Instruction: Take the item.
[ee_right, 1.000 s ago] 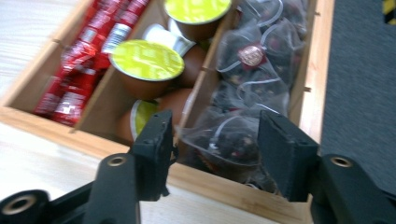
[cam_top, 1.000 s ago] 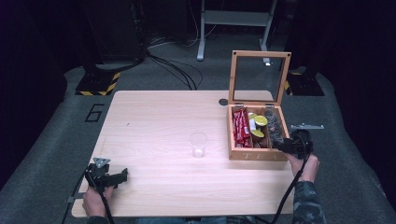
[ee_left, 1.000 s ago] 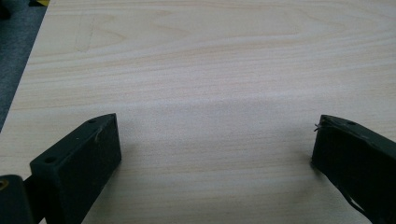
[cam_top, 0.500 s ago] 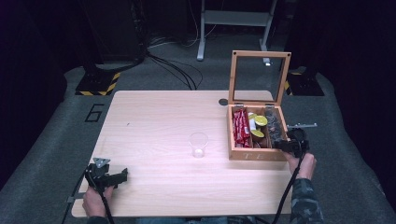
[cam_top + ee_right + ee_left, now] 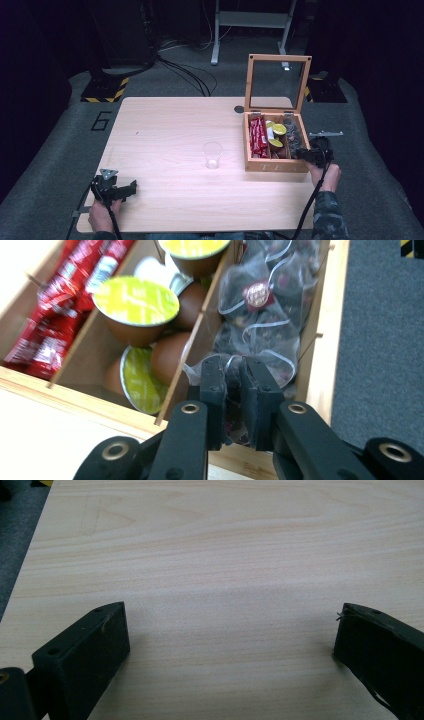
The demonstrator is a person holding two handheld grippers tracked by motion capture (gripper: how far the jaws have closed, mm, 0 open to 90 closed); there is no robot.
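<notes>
The right tool (image 5: 235, 390) is seen clamped on a mesh tea bag (image 5: 260, 337) in the right-hand compartment of the open wooden box (image 5: 274, 165) near the table's right edge. The left tool (image 5: 116, 190) is held at the near left corner of the table (image 5: 170, 130), jaws wide apart over bare wood. A clear cup (image 5: 212, 154) stands mid-table.

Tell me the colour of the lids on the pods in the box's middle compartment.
Lime yellow-green lids on brown pods, clearest in the right gripper view.
</notes>
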